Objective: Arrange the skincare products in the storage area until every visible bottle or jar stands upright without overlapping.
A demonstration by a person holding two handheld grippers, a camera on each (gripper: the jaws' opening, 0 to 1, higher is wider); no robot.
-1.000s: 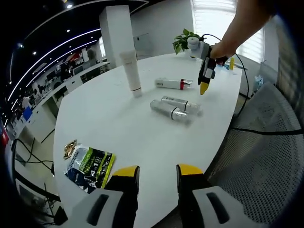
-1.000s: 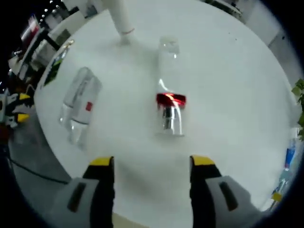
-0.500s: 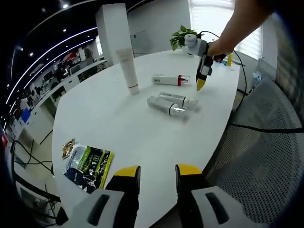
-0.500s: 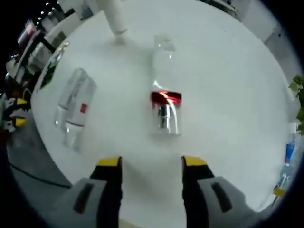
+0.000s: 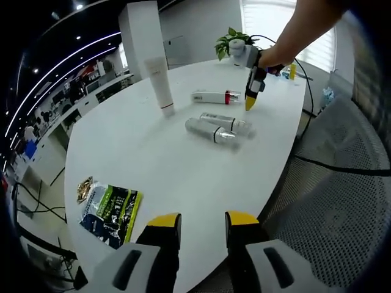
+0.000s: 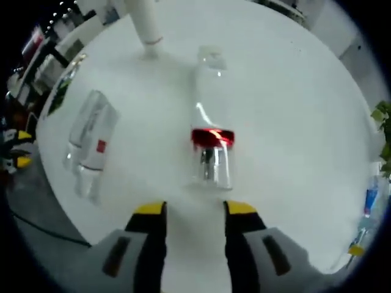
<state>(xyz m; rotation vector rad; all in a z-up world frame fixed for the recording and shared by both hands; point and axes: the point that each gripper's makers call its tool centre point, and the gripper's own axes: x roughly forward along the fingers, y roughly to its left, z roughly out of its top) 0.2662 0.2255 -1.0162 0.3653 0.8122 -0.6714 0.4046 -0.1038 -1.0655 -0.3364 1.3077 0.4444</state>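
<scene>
right gripper (image 6: 194,210) is sitting with jaws narrowly parted just below the red-banded bottle (image 6: 211,131), which is lying lengthwise up the frame's center, clear cap nearest.

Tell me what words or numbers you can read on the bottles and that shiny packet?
None can be read.
Lying bottle with a red band: no legible print.
Two lying bottles: a small red mark, too blurred.
Upright white tube: faint marking, too small.
Green and blue packet: printing too small to read.
</scene>
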